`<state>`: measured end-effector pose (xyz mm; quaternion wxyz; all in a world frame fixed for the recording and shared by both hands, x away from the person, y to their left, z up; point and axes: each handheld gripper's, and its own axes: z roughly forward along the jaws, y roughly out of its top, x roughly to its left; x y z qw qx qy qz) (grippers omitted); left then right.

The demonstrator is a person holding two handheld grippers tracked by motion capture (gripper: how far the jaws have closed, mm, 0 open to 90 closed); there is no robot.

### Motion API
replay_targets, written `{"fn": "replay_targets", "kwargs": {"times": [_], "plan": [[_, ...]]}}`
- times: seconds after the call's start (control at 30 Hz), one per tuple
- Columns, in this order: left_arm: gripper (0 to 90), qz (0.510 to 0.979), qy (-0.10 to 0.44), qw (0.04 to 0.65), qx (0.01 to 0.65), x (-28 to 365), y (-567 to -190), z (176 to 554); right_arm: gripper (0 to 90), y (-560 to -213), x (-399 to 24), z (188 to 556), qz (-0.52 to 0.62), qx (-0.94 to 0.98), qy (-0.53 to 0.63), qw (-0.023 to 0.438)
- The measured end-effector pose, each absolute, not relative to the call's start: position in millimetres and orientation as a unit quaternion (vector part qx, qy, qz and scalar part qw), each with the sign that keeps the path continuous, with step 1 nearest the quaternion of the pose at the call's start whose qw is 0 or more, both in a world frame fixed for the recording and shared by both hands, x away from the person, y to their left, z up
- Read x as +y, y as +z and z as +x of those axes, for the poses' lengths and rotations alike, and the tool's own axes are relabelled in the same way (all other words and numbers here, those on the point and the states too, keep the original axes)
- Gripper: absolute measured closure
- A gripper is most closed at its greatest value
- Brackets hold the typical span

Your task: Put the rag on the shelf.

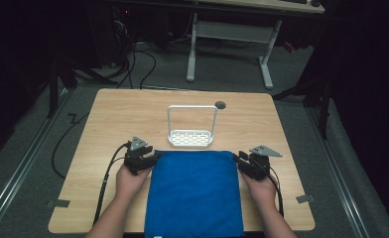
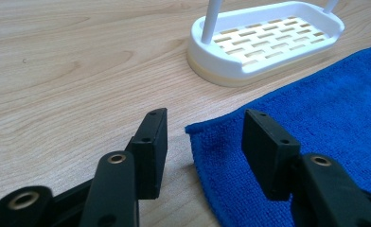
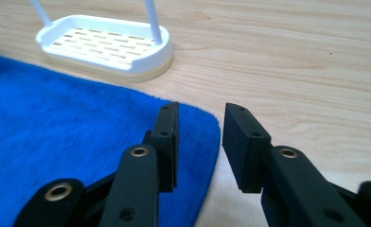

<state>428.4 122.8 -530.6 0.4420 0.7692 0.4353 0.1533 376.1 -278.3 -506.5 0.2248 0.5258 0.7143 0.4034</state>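
Blue towel point(image 1: 195, 191) lies flat at the table's point(image 1: 113, 114) near edge — soft, floppy, light. Left gripper point(image 2: 205, 137) and right gripper point(image 3: 200, 132) both gape around its far corners — I'd pinch there.

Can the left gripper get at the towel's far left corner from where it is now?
Probably yes. The left gripper is open with its jaws astride the corner of the towel, one over bare table, one over cloth. Nothing lies between them; the white rack stands farther back, clear of the corner.
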Motion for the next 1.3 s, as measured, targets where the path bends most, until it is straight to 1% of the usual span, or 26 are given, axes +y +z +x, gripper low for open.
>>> {"fn": "replay_targets", "kwargs": {"times": [0.03,0.07,0.2,0.33,0.37,0.4,0.5,0.6,0.77,0.87,1.0,1.07,1.13,1.2,1.23,1.27,1.3], "plan": [[52.5,0.769,0.153,0.442,0.435,123,-531,428,68.5,-506,-278,376,0.526,0.714,0.403,0.225],[52.6,0.769,0.151,0.443,0.436,123,-531,429,69.9,-508,-275,384,0.529,0.717,0.394,0.226],[53.8,0.766,0.148,0.443,0.441,124,-531,430,69.6,-511,-271,396,0.532,0.721,0.386,0.22],[54.2,0.761,0.14,0.447,0.449,124,-532,432,64.2,-518,-269,405,0.546,0.717,0.379,0.21],[54.2,0.761,0.14,0.447,0.449,124,-532,432,64.2,-518,-269,405,0.546,0.717,0.379,0.21],[54.8,0.762,0.141,0.445,0.448,124,-532,432,62.0,-521,-268,408,0.55,0.716,0.376,0.209],[55.5,0.763,0.143,0.442,0.449,123,-532,432,60.8,-524,-267,409,0.554,0.715,0.374,0.205],[55.4,0.778,0.134,0.421,0.446,119,-533,436,58.8,-528,-266,411,0.555,0.714,0.374,0.203],[55.3,0.779,0.136,0.417,0.448,118,-533,436,57.3,-530,-265,413,0.554,0.716,0.373,0.201],[52.7,0.78,0.13,0.411,0.453,117,-534,438,56.2,-530,-264,413,0.554,0.718,0.37,0.202],[52.5,0.78,0.129,0.409,0.456,117,-534,439,54.7,-531,-263,414,0.557,0.72,0.362,0.2],[52.2,0.78,0.129,0.409,0.457,117,-534,439,55.3,-531,-261,413,0.555,0.723,0.357,0.203],[52.1,0.781,0.129,0.409,0.455,116,-534,439,59.8,-531,-258,412,0.547,0.731,0.349,0.212],[53.4,0.782,0.13,0.407,0.453,116,-534,439,61.3,-531,-257,412,0.544,0.733,0.347,0.216],[53.4,0.784,0.131,0.407,0.45,115,-534,438,64.7,-531,-256,411,0.542,0.735,0.343,0.219],[56.1,0.788,0.132,0.404,0.445,114,-534,438,70.3,-531,-254,410,0.535,0.741,0.339,0.225],[57.8,0.788,0.132,0.404,0.445,114,-534,438,70.3,-531,-254,410,0.535,0.741,0.339,0.225]]}}
